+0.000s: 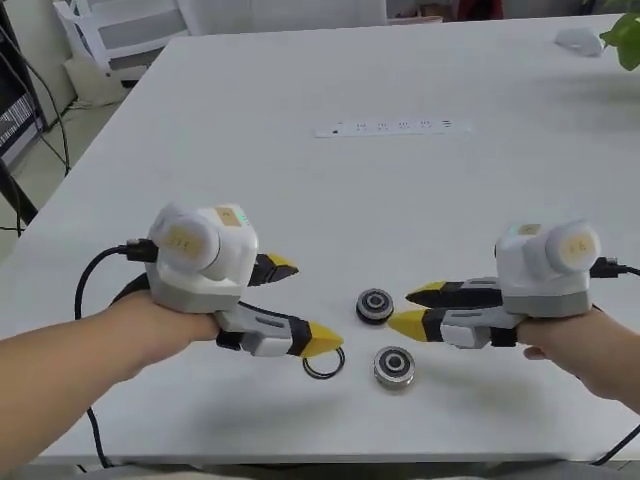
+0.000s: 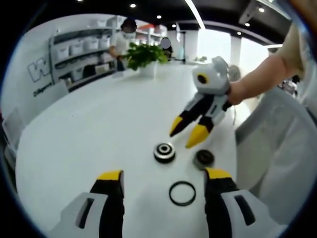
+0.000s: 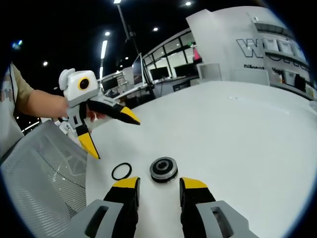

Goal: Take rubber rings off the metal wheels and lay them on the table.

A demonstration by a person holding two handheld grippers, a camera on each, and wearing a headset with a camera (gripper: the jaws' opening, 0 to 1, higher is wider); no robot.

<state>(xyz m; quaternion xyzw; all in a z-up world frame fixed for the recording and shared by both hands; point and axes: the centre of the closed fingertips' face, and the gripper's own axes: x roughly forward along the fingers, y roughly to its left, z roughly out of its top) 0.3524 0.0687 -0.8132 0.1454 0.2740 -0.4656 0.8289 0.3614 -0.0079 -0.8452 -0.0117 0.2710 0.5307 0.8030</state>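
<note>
Black rubber ring (image 1: 324,364) lies flat on the white table (image 1: 300,180), lower centre of my head view, touching my left gripper's (image 1: 305,303) lower tip. Right of it sit the upper metal wheel (image 1: 375,306) and lower metal wheel (image 1: 394,367). Both the left and the right gripper (image 1: 415,307) have their jaws spread, empty. A power strip (image 1: 392,127) lies upper centre; the wall lettering (image 3: 257,47) starts with "W", the rest I can't read

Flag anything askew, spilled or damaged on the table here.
Nothing stands out. One rubber ring lies flat on the table beside the far wheel and near wheel. The left gripper and right gripper are open, holding nothing.
</note>
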